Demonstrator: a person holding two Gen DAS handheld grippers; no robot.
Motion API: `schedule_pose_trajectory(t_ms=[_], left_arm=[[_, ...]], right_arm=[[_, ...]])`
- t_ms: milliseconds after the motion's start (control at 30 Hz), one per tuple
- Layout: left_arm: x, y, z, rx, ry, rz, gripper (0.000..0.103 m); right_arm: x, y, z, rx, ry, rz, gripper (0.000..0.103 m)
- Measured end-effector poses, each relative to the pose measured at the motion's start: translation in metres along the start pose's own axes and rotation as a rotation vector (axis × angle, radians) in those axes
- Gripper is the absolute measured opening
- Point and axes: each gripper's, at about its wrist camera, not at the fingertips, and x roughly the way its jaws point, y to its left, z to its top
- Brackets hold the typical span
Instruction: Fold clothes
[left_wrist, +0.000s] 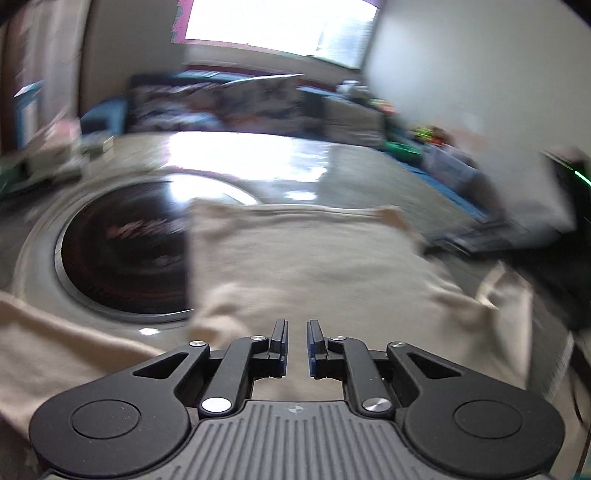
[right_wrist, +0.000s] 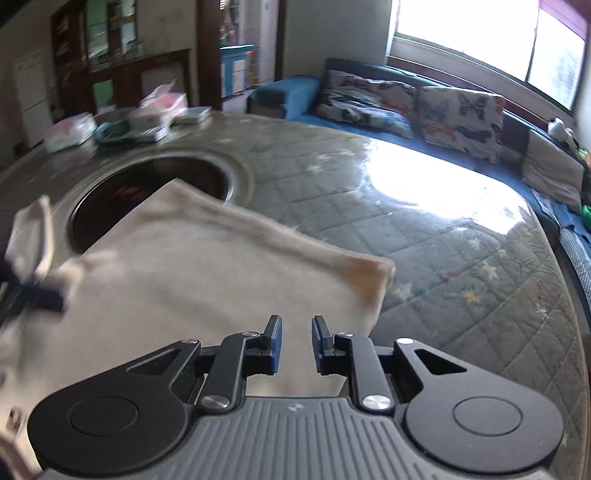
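Observation:
A cream garment (left_wrist: 303, 254) lies spread on a round table with a grey quilted cover (right_wrist: 424, 236). It also shows in the right wrist view (right_wrist: 207, 273), with one corner lifted and folded at the right. My left gripper (left_wrist: 297, 345) is open and empty just above the garment's near part. My right gripper (right_wrist: 296, 345) is open and empty above the garment's near right edge. The other gripper shows blurred at the far left of the right wrist view (right_wrist: 33, 291), close to a raised piece of cloth.
A dark round recess (left_wrist: 122, 251) sits in the table's middle, partly covered by the garment. Boxes and packets (right_wrist: 122, 122) lie at the table's far left. A blue sofa with butterfly cushions (right_wrist: 413, 103) stands behind, under a bright window.

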Motion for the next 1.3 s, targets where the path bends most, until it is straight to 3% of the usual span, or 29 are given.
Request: schedule_pose_trajectory(t_ms=[100, 167, 267, 433, 567, 767, 1000, 1100, 1167, 1300], left_arm=[[0.002, 0.017, -0.002, -0.057, 0.006, 0.045, 0.011], [-0.002, 0.022, -0.004, -0.079, 0.001, 0.037, 0.012], [-0.008, 0.013, -0.005, -0.044, -0.012, 0.041, 0.012], [-0.015, -0.022, -0.005, 0.048, -0.022, -0.019, 0.013], [-0.018, -0.049, -0.009, 0.106, -0.027, -0.070, 0.032], [-0.020, -0.082, -0.015, 0.188, -0.021, -0.119, 0.034], [-0.016, -0.103, -0.018, 0.229, -0.002, -0.143, 0.039], [-0.012, -0.111, -0.019, 0.242, 0.006, -0.144, 0.039], [-0.009, -0.116, -0.019, 0.248, 0.014, -0.143, 0.039], [-0.003, -0.128, -0.017, 0.261, 0.025, -0.145, 0.039]], right_arm=[[-0.020, 0.007, -0.013, -0.017, -0.017, 0.003, 0.017], [-0.035, 0.007, -0.021, -0.011, -0.032, -0.012, 0.019], [-0.054, 0.000, -0.036, 0.019, -0.056, -0.060, 0.024], [-0.079, -0.037, -0.075, 0.164, -0.054, -0.206, 0.025], [-0.089, -0.068, -0.107, 0.285, -0.036, -0.313, 0.029], [-0.097, -0.104, -0.143, 0.424, -0.038, -0.424, 0.033], [-0.095, -0.130, -0.165, 0.600, -0.069, -0.415, 0.033], [-0.090, -0.131, -0.167, 0.628, -0.086, -0.406, 0.031], [-0.090, -0.130, -0.167, 0.632, -0.099, -0.405, 0.013], [-0.098, -0.132, -0.169, 0.657, -0.136, -0.404, 0.004]])
